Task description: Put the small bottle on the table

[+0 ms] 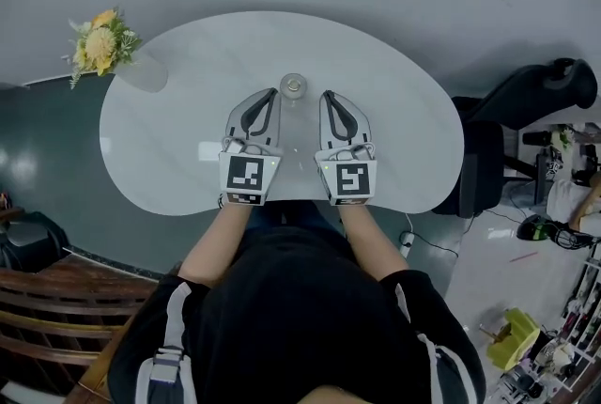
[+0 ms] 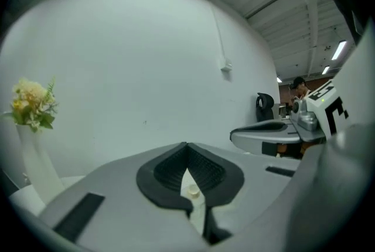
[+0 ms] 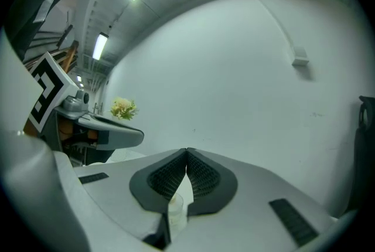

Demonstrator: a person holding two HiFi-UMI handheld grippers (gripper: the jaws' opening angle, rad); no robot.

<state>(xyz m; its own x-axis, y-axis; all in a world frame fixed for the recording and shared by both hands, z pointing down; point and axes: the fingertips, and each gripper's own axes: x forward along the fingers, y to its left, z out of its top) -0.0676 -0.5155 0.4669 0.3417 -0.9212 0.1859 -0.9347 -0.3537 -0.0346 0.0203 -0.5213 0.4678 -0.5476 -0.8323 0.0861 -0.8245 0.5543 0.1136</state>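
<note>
The small clear bottle stands upright on the white table, just beyond and between the tips of both grippers. My left gripper hovers over the table to the bottle's left, jaws shut with nothing in them. My right gripper is level with it on the bottle's right, also shut and empty. In the left gripper view the closed tips meet, and the bottle's cap shows through the gap below them. The right gripper view shows its tips touching, with the bottle below.
A vase of yellow flowers stands at the table's far left edge. A black office chair is off the right end, a wooden chair at the near left. Clutter lies on the floor at the right.
</note>
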